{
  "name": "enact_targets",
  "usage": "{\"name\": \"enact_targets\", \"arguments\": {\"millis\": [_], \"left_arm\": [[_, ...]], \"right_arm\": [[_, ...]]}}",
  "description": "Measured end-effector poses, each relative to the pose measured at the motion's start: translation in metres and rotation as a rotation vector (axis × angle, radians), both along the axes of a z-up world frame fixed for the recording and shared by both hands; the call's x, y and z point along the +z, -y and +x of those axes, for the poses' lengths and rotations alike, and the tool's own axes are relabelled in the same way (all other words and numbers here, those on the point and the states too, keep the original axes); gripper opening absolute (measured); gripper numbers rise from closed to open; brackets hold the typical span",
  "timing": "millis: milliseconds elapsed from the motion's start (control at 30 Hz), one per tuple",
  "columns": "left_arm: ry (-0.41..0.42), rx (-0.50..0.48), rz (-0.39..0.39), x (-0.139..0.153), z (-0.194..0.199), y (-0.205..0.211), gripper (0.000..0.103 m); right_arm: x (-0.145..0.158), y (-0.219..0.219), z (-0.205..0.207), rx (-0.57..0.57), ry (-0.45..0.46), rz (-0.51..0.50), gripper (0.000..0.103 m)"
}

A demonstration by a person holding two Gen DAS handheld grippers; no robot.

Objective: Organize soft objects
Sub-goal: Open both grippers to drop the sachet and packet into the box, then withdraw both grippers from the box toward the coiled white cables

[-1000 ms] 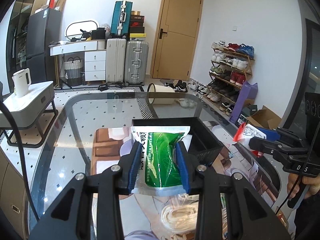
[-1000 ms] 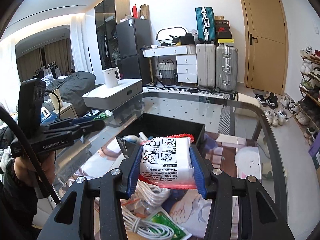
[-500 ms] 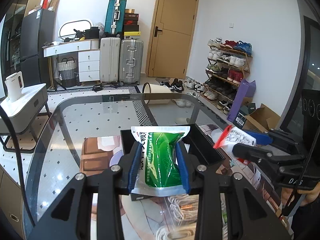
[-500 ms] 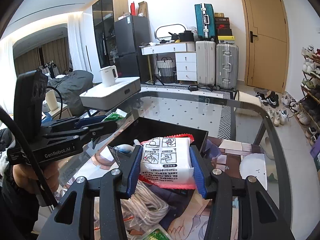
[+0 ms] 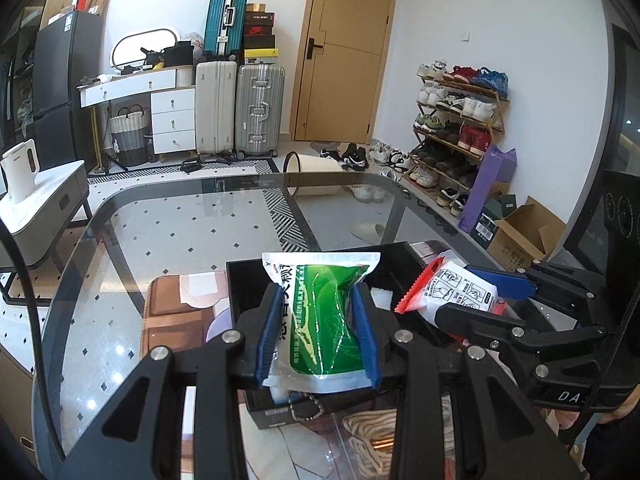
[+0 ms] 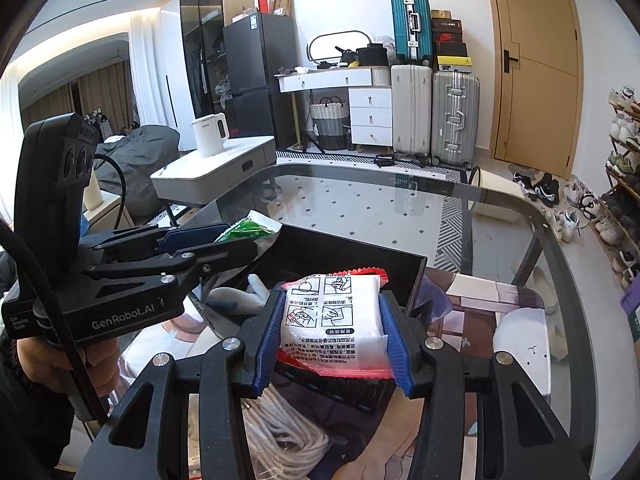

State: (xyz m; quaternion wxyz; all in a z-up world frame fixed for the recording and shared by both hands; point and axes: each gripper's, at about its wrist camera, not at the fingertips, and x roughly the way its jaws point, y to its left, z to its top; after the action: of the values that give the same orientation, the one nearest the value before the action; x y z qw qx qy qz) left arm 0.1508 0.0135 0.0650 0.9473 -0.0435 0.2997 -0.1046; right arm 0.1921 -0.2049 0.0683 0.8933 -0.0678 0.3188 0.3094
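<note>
**Two soft packets held over a black bin, ready to drop**

The landmark is an open black bin (image 5: 404,264) standing on a glass table (image 5: 168,224).

The left gripper (image 5: 318,336) is clamped on a green pouch (image 5: 320,312), blue pads pressing both sides. The pouch hangs above the bin's near half. The right gripper (image 6: 330,340) is clamped on a white packet (image 6: 332,312) with a red serrated edge, held above the bin's near wall. In the left view that packet sits over the bin's right side.

To do this step well, I judge each packet should be carried fully past the bin's near wall and lowered inside before the jaws part, one at a time, so the two grippers do not knock together. A soft packet released too high could land across the rim.

The green pouch is glossy foil-like plastic with a white sealed top and printed characters; it bulges where squeezed. The white packet is plump, printed with small instruction drawings, and dents under the pads. Inside the bin lies a grey glove-like thing (image 6: 236,300). A coil of white rope (image 6: 280,436) lies on the table before the bin's near wall.
</note>
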Motion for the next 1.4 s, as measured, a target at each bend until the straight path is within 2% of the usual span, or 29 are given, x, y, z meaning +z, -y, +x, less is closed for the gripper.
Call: {"name": "enact_targets", "arguments": {"millis": [667, 767, 800, 867, 967, 1033, 1133, 1200, 1400], "left_arm": [[-0.038, -0.004, 0.067, -0.02, 0.025, 0.012, 0.035], [-0.052, 0.001, 0.063, -0.02, 0.027, 0.014, 0.042], [-0.053, 0.003, 0.056, -0.02, 0.027, 0.013, 0.047], [-0.054, 0.002, 0.033, -0.018, 0.025, 0.01, 0.059], [-0.041, 0.007, 0.034, -0.013, 0.017, 0.007, 0.07], [-0.024, 0.031, 0.048, -0.009, 0.009, 0.006, 0.096], [0.009, 0.055, 0.042, -0.003, -0.005, 0.002, 0.103], [0.011, 0.058, 0.043, -0.001, -0.01, -0.002, 0.103], [0.018, 0.067, 0.021, 0.002, -0.032, -0.009, 0.103]], "right_arm": [[-0.024, -0.02, 0.035, 0.024, -0.003, -0.075, 0.047], [-0.022, -0.019, 0.033, 0.031, 0.021, -0.078, 0.054], [-0.022, -0.018, 0.032, 0.029, 0.025, -0.081, 0.058], [-0.018, -0.013, 0.029, 0.021, 0.032, -0.074, 0.077], [-0.012, -0.003, 0.022, 0.008, 0.036, -0.05, 0.093], [-0.008, 0.004, 0.014, 0.0, 0.037, -0.046, 0.097], [-0.003, 0.01, 0.003, 0.002, 0.031, -0.039, 0.099], [-0.001, 0.016, -0.005, -0.004, 0.027, -0.033, 0.102], [-0.003, 0.034, -0.028, -0.024, 0.001, -0.006, 0.102]]}}
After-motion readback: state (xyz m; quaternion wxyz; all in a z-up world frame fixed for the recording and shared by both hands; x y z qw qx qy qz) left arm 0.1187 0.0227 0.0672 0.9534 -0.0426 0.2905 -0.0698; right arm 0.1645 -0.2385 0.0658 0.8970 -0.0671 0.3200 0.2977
